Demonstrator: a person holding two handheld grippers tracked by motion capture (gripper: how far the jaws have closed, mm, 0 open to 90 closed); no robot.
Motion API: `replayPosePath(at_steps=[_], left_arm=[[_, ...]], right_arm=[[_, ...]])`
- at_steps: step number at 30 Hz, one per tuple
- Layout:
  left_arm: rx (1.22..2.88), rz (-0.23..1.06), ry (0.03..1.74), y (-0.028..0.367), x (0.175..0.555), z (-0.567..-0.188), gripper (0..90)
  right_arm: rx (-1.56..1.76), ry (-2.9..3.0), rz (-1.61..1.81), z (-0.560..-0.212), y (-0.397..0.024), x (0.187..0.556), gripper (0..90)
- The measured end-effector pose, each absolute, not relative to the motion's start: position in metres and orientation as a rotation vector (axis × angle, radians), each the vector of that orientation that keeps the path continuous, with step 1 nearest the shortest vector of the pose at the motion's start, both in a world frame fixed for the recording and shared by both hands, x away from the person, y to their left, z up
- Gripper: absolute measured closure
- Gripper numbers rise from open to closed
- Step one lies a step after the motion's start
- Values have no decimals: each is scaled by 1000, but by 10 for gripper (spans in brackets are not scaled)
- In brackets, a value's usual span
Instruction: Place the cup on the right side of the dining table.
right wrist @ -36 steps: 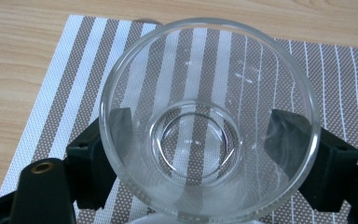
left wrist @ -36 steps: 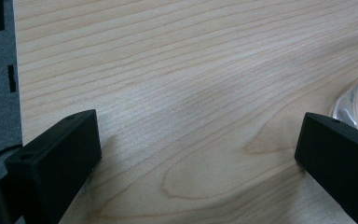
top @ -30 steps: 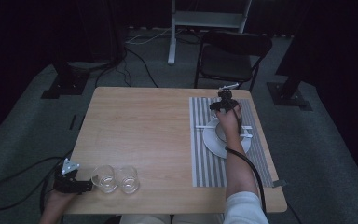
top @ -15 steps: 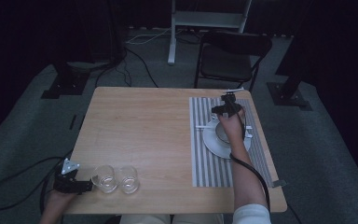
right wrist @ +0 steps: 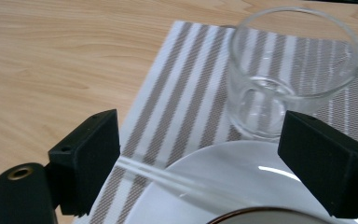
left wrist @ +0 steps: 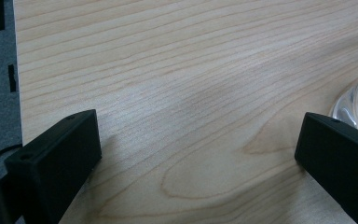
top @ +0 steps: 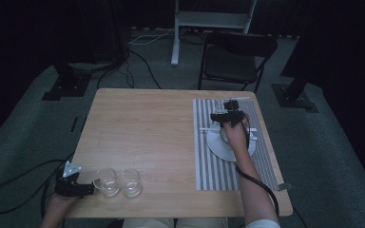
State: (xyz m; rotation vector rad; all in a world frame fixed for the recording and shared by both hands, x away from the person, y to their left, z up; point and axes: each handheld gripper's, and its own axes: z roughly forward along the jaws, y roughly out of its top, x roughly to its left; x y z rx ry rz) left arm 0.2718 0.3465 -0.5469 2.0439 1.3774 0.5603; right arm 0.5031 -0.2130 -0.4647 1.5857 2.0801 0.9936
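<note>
Standing beyond wide-apart jaws: glass (right wrist: 292, 70), on placemat (right wrist: 186, 100).

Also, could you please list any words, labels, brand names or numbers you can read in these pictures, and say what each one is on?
There is no readable text.
The clear drinking glass, round white plate and grey-and-white striped placemat bear no print.
The light wooden table, the two clear glasses by the left tool and the right tool show no label either.
</note>
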Motion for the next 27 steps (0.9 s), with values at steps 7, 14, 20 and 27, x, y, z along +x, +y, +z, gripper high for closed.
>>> replayPosePath(at_steps=[7, 14, 20, 27], left_arm=[[2044, 560, 1378, 346, 272, -547, 6], [2044, 562, 1379, 346, 272, -547, 6], [2043, 562, 1379, 346, 272, -547, 6], [2043, 561, 1379, 346, 272, -547, 6]], right_arm=[[1498, 2099, 1070, -458, -207, 482, 123], [1428, 2114, 1123, -454, -202, 460, 123], [1376, 2123, 1142, -454, -199, 442, 123], [1309, 2128, 1170, -455, -197, 413, 123]])
